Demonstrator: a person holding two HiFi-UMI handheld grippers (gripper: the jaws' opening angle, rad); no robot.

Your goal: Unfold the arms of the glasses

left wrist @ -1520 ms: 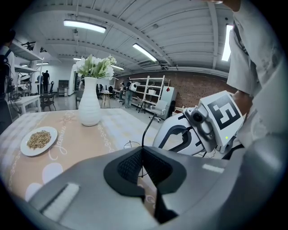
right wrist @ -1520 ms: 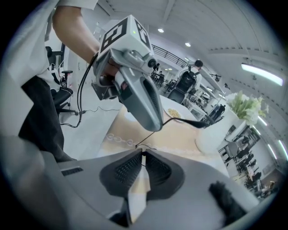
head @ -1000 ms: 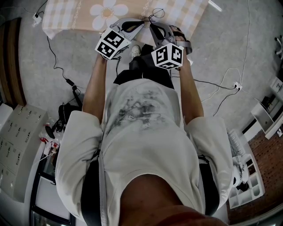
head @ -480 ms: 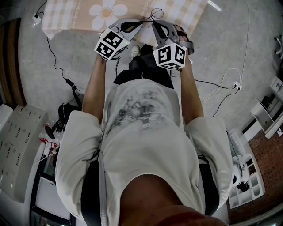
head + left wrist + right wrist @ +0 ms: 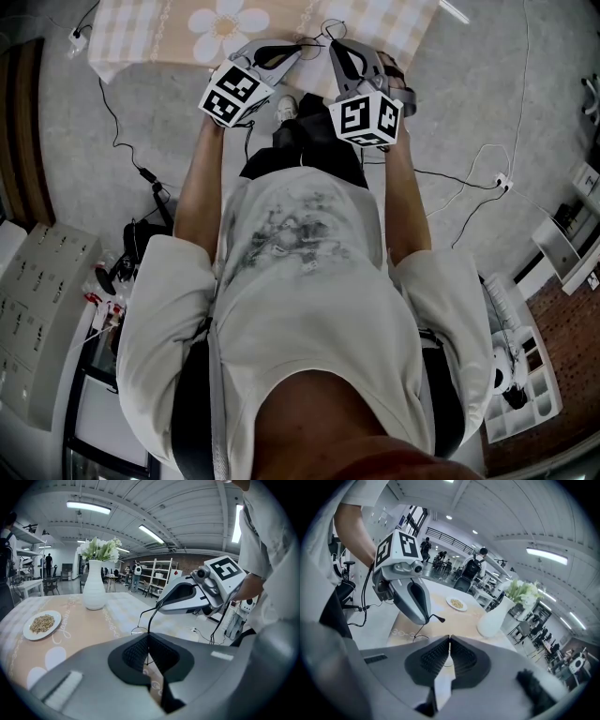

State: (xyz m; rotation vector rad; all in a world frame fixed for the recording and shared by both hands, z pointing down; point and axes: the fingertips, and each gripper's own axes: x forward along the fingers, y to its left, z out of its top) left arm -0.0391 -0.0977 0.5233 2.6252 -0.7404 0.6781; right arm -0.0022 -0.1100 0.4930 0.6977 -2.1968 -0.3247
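Note:
Thin wire-framed glasses (image 5: 325, 28) hang between my two grippers, just above the near edge of the table (image 5: 150, 33). My left gripper (image 5: 302, 47) is shut on one thin black arm (image 5: 150, 618), which rises out of its jaws. A round lens rim (image 5: 137, 631) shows beyond its tips. In the right gripper view, the black tip of that arm (image 5: 436, 618) sticks out of the left gripper (image 5: 427, 617), with a lens loop (image 5: 418, 637) dangling below. My right gripper (image 5: 331, 45) is shut on a thin wire part of the frame (image 5: 450, 645).
On the checked, flower-printed cloth stand a white vase with white flowers (image 5: 94, 591) and a plate of food (image 5: 42, 624). Cables (image 5: 122, 141) trail over the floor on both sides. Shelving (image 5: 525, 394) stands at the right.
The right gripper has drifted a little to the right and up in the head view. The left gripper has stayed where it was.

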